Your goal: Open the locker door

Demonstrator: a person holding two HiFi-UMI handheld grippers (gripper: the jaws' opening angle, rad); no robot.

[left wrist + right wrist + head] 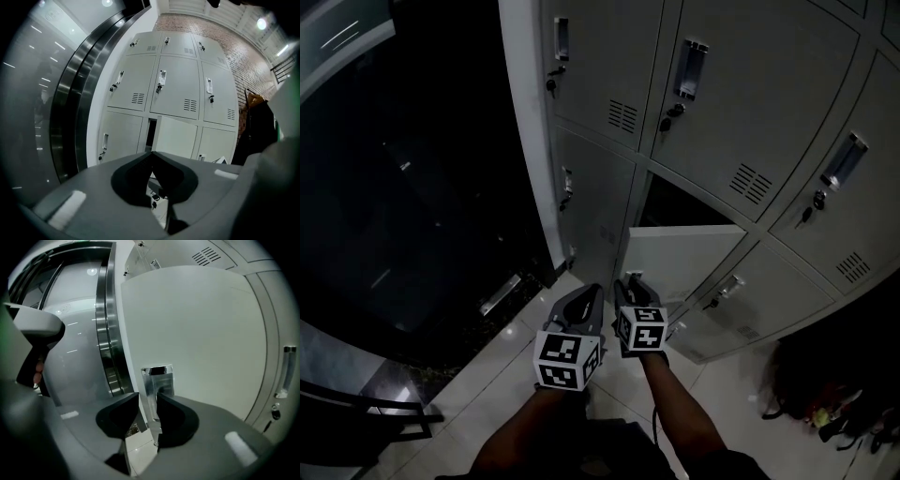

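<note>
While the locker door [684, 262] stands ajar in the lower row of the grey locker bank [741, 112], a dark gap showing along its free left edge, the right gripper [630, 286] has its jaws drawn in on the door's shiny metal handle [157, 385], which sits upright between them. Just left of it, the left gripper [586, 300] hangs near the door with its jaws closed together and nothing in them. Pale floor [487, 375] lies below, and a dark bag [825, 375] sits far right
</note>
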